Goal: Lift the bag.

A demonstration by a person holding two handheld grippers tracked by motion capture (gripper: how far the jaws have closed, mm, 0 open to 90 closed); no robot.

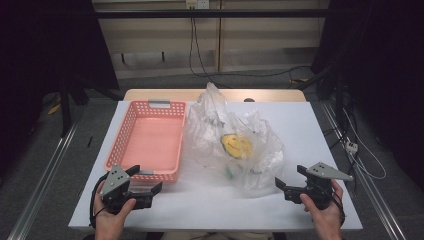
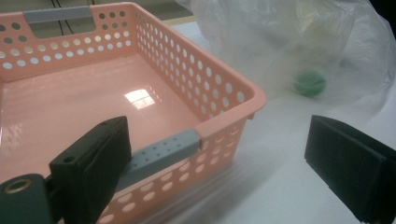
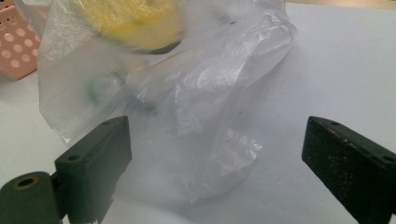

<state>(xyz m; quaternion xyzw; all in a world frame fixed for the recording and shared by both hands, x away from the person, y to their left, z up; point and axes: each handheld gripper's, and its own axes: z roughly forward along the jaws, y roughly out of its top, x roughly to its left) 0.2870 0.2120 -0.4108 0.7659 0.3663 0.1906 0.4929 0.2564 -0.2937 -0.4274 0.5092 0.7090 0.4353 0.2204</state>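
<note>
At the table's near edge both grippers, left gripper (image 1: pixel 145 186) and right gripper (image 1: pixel 290 181), hold jaws spread, empty; the left gripper view reveals a green object (image 2: pixel 310 83) inside the plastic bag (image 1: pixel 235 142) beside the pink basket (image 1: pixel 122 140).

Overall light: soft and even on the white tabletop (image 1: pixel 310 130); the room around it falls to near black.
Source: overhead, going by the bright window-shaped glare on the pink basket (image 2: pixel 140 97) floor.
Shadows: faint, just beneath the plastic bag (image 1: pixel 235 145).
Blur: the yellow thing (image 3: pixel 126 18) inside the bag smears; the near black tongs are soft.
Grain: mild noise in the high view.
</note>
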